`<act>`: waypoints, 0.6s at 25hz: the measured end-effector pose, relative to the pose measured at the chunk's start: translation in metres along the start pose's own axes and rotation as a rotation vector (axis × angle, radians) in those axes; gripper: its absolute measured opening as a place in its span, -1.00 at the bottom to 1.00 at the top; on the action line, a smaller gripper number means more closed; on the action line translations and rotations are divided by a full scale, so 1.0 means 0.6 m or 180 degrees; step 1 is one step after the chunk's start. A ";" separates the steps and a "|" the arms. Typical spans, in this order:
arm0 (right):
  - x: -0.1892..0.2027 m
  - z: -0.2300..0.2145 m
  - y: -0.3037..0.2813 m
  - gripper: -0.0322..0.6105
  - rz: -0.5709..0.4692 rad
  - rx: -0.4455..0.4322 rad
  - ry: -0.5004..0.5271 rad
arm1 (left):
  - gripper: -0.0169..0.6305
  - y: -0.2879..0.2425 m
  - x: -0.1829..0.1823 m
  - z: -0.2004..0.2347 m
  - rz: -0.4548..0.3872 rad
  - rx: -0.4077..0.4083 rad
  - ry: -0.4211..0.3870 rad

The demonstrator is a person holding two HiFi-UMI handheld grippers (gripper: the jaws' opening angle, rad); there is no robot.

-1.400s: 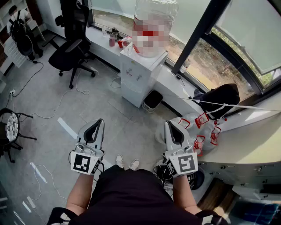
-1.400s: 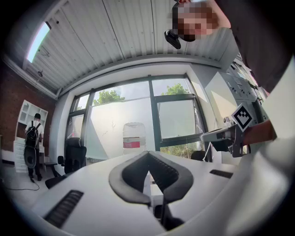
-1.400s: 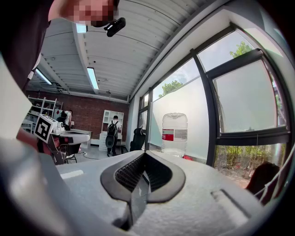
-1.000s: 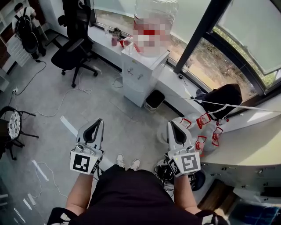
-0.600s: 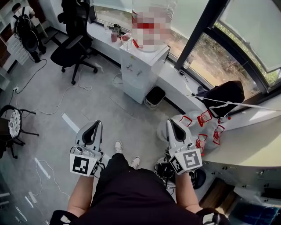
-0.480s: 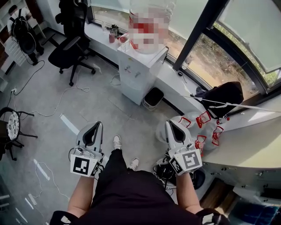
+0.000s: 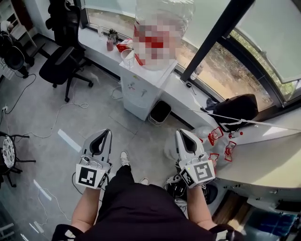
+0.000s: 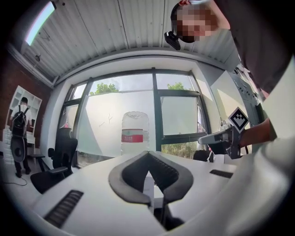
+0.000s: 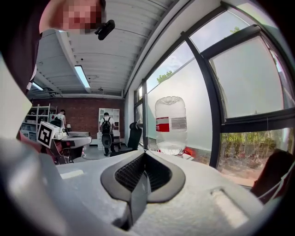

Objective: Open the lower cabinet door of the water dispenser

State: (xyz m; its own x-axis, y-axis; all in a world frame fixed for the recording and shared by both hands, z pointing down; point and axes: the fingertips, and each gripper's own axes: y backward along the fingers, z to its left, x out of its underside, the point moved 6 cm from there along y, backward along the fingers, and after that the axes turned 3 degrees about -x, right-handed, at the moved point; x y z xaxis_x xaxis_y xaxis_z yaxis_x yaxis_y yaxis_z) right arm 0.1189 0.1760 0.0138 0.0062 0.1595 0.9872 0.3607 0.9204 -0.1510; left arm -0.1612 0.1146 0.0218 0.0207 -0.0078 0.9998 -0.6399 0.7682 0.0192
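Jaws clenched on nothing on both the left gripper and the right gripper, well apart from the water dispenser at upper centre. Its lower cabinet door is probably a light, stiff hinged panel. Take it by its free edge, as no handle can be made out.

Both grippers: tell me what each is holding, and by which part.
Nothing is held. The left gripper and the right gripper both have jaws together and empty, away from the water dispenser.

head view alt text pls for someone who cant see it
Seen from above, a person holds a left gripper and right gripper, both shut and empty, out toward a white water dispenser across the grey floor by the window. A big bottle tops it; a black bin stands beside it.
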 end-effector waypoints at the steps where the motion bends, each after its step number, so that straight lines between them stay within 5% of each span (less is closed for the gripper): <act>1: -0.010 -0.002 -0.022 -0.89 -0.0009 0.0031 0.0021 | -0.92 -0.019 -0.003 0.017 -0.0021 0.0047 0.0016; 15: -0.017 -0.012 -0.129 -0.89 0.0250 0.0530 0.0042 | -0.92 -0.199 0.014 0.111 -0.0090 0.0687 0.0288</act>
State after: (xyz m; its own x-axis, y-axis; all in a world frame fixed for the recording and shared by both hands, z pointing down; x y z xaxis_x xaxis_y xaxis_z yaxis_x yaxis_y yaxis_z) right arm 0.0976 0.1005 0.0156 0.0411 0.2295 0.9724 0.1992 0.9518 -0.2331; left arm -0.1358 -0.0195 0.0283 0.1035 0.0374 0.9939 -0.7874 0.6137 0.0589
